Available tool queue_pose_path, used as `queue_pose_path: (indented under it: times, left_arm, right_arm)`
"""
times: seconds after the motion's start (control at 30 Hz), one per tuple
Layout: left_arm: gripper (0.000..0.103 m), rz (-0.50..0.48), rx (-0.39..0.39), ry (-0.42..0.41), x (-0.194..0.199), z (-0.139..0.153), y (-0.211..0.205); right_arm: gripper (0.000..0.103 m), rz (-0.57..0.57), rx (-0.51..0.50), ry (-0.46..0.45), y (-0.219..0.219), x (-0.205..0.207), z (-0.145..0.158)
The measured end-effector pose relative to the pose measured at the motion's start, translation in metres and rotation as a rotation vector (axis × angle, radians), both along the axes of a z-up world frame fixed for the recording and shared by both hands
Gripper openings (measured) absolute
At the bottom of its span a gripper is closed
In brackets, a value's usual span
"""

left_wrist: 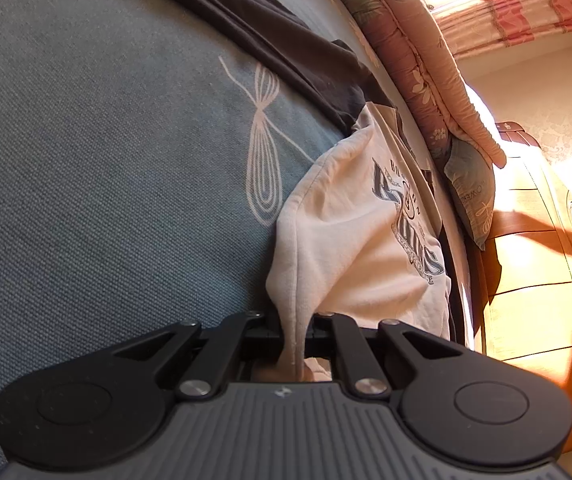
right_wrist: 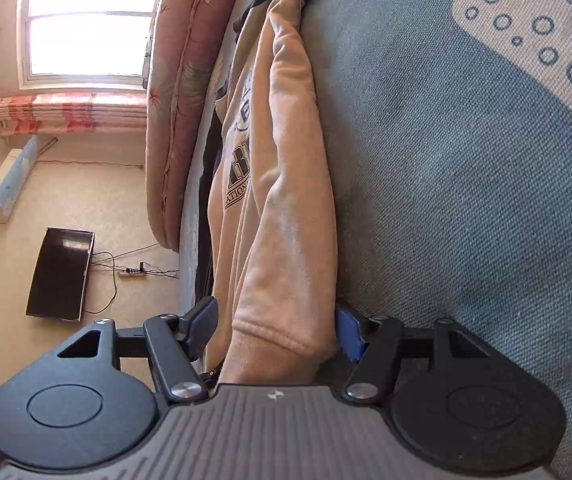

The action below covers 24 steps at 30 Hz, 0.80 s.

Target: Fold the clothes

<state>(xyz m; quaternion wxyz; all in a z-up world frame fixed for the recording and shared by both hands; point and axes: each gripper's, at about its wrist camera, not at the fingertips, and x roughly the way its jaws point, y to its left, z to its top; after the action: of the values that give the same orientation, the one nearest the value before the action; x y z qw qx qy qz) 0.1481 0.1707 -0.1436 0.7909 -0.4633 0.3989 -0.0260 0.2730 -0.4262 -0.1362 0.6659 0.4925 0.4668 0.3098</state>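
From my remote feed: sunlight floods a window [right_wrist: 85, 28] with a pink-striped blind [left_wrist: 526, 16]; a floral quilt [left_wrist: 418, 52] edges the blue-grey bedsheet [left_wrist: 105, 160]; a wooden headboard [left_wrist: 534, 280] glows orange.

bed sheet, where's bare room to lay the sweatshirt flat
Bare teal bed sheet lies left of the cream sweatshirt, below the dark garment, around the whisk print. In the right wrist view, more bare sheet lies beside the sleeve. It is crowded toward the floral quilt and pillow.
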Motion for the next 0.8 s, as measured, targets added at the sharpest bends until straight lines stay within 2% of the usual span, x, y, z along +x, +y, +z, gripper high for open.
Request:
queue_pose_path:
  times: [0.07,0.13,0.2,0.3,0.37,0.47,0.53,0.8]
  left_arm:
    - [0.009,0.0,0.002,0.0,0.0,0.0,0.0]
    - [0.009,0.0,0.002,-0.001,0.0,0.0,-0.001]
    - [0.009,0.002,-0.002,-0.002,0.0,0.0,0.0]
    - [0.009,0.003,-0.008,-0.004,0.0,-0.001,0.001]
    - [0.009,0.003,-0.007,-0.004,0.0,-0.001,0.0]
    - [0.009,0.0,-0.004,-0.005,0.001,-0.001,0.001]
    - [0.009,-0.013,0.008,-0.01,0.001,0.005,-0.002]
    - [0.003,-0.081,0.065,-0.036,0.0,0.035,-0.012]
  right_arm:
    - [0.067,-0.048,0.103,-0.027,-0.007,-0.004,-0.011]
    - [0.062,-0.091,0.186,-0.048,-0.014,-0.006,-0.02]
    - [0.057,-0.096,0.197,-0.06,-0.016,-0.007,-0.024]
    - [0.044,-0.105,0.213,-0.078,-0.018,-0.008,-0.03]
    - [0.042,-0.11,0.223,-0.091,-0.02,-0.009,-0.034]
    - [0.027,-0.097,0.116,-0.093,-0.013,-0.006,-0.028]
    - [0.006,-0.099,0.06,-0.116,-0.015,-0.007,-0.017]
    - [0.007,-0.117,-0.135,-0.236,-0.027,-0.014,0.034]
